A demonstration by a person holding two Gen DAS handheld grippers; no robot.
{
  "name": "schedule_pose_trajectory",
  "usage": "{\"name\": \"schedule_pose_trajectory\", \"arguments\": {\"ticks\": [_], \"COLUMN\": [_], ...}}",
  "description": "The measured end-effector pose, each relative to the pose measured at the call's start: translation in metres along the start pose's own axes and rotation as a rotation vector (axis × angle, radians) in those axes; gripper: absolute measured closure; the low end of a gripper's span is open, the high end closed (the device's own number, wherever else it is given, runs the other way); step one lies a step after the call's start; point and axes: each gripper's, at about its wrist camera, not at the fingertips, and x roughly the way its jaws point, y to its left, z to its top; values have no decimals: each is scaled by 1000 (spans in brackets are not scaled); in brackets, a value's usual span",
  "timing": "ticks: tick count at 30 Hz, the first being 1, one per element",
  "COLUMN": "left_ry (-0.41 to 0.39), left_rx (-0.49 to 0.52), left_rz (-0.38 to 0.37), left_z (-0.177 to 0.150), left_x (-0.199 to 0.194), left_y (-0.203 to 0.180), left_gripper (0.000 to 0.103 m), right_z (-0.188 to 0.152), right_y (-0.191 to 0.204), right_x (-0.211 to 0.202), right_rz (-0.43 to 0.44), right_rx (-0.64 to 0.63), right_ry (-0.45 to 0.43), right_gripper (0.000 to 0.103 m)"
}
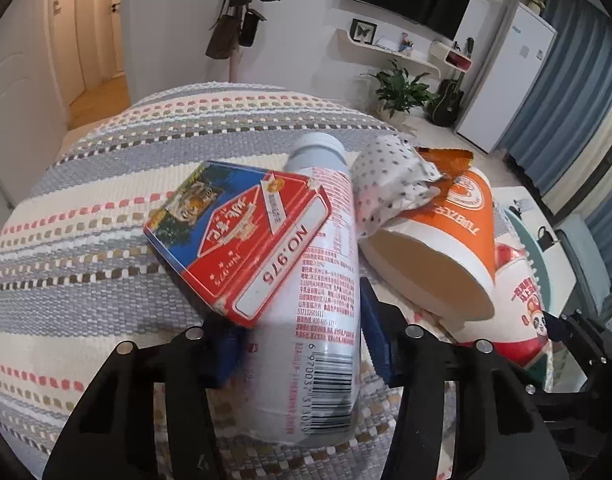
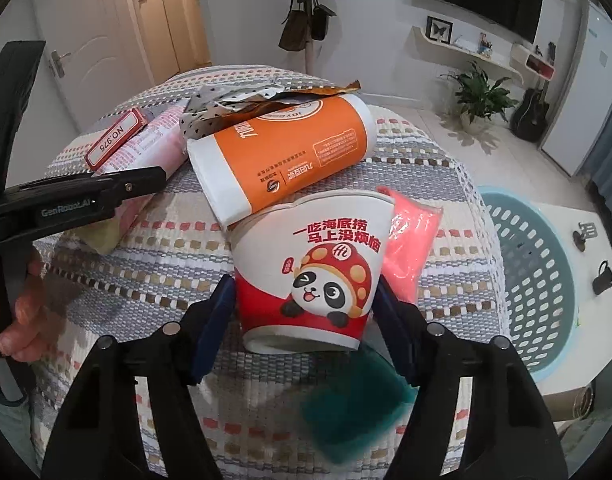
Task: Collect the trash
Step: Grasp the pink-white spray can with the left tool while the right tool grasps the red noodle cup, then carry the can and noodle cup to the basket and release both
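A white bottle [image 1: 325, 280] with red print lies on the striped cloth, and my left gripper [image 1: 302, 344] is shut on its lower body, one blue pad on each side. A red and blue box [image 1: 242, 240] marked NO.975 leans on the bottle. To the right lie a crumpled dotted paper [image 1: 385, 184] and an orange paper cup [image 1: 457, 232] on its side. My right gripper [image 2: 304, 320] is shut on the base of a white and red panda cup [image 2: 313, 272] that stands upright. The orange cup [image 2: 290, 156] rests against the panda cup's rim.
A pink bag [image 2: 409, 248] lies just right of the panda cup, and a blurred green piece [image 2: 357, 400] lies near its base. A pale blue lattice basket [image 2: 553, 264] stands low at the right, past the table's edge. The left gripper [image 2: 106, 192] and a hand [image 2: 22, 312] fill the left side.
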Motion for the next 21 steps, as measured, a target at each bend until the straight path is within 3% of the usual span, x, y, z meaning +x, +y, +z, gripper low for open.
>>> {"name": "schedule_pose_trajectory", "arguments": {"ticks": [3,14,21], "left_ry": [-3,-89,-163], "left_rx": [12,-19,-5], "left_rz": [19,-120,-150], "left_z": [-5,-24,-34], "left_x": [-3,-55,-94], "left_y": [-4,-12,-25], "left_gripper": [55,55,55], "right_z": [-1,4,6], "right_y": [6,4,3], "right_x": [-5,-53,-87], "right_rz": [-1,51,84], "right_rx": [-13,23,35], "right_ry": [-12,-104,-180], "right_gripper": [38,40,40]}}
